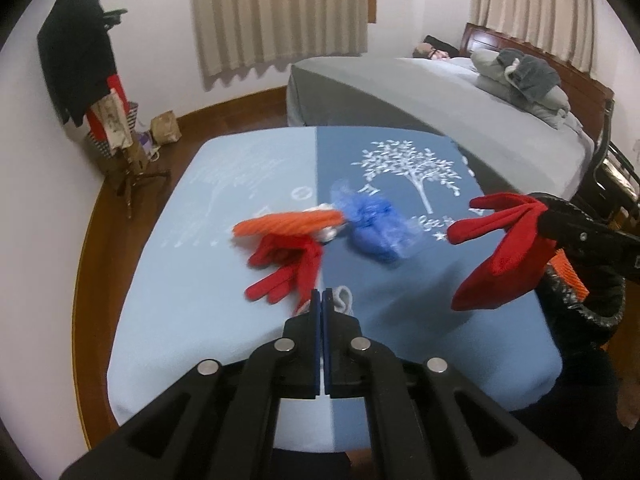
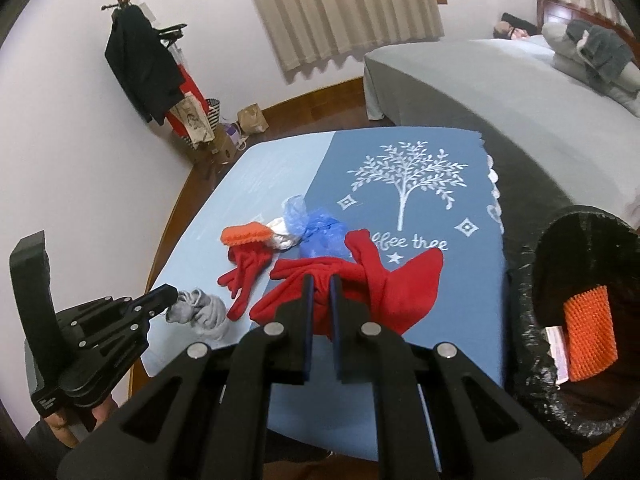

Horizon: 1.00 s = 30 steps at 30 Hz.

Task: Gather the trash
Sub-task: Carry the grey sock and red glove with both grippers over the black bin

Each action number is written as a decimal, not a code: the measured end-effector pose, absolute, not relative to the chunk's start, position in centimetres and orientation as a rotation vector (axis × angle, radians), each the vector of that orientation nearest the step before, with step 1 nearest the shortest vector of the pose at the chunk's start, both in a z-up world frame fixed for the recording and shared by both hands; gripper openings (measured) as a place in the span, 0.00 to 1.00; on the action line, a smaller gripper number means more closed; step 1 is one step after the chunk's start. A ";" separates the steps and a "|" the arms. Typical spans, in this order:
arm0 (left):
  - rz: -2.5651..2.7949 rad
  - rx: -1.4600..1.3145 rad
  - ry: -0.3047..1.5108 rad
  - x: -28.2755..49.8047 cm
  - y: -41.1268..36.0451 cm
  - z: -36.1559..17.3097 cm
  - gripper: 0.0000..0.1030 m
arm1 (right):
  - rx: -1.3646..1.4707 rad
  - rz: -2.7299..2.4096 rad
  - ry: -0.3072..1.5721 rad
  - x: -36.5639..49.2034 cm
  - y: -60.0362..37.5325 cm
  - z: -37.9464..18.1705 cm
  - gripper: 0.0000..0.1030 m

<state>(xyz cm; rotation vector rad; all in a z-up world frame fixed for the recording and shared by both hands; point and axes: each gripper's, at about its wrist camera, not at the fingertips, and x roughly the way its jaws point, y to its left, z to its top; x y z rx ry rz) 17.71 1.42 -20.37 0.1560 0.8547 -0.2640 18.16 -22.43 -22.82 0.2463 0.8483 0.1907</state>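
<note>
My right gripper (image 2: 321, 280) is shut on a red glove (image 2: 384, 284) and holds it in the air over the blue table; the left wrist view shows that glove (image 1: 504, 248) hanging near the bin. My left gripper (image 1: 322, 294) is shut, its tips at a grey sock (image 1: 344, 298); in the right wrist view the left gripper (image 2: 172, 294) touches the grey sock (image 2: 204, 312), grip unclear. On the table lie a second red glove (image 1: 288, 268), an orange scrubber (image 1: 288, 224), white crumpled paper (image 2: 282, 236) and a blue plastic bag (image 1: 374, 230).
A black-lined trash bin (image 2: 528, 320) stands at the table's right edge with an orange scrubber (image 2: 588, 332) inside. The table wears a blue cloth (image 1: 400, 292). A grey bed (image 1: 440, 92) lies behind. A coat rack (image 1: 80, 72) stands at the left wall.
</note>
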 end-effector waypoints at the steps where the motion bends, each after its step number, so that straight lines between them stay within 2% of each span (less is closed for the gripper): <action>1: -0.271 0.161 0.851 17.7 0.9 -20.2 0.01 | 0.247 0.188 0.846 18.1 -22.8 -22.7 0.07; 30: -0.357 0.201 0.894 16.2 -12.6 -19.0 0.01 | 0.246 0.036 0.810 15.4 -33.5 -21.1 0.07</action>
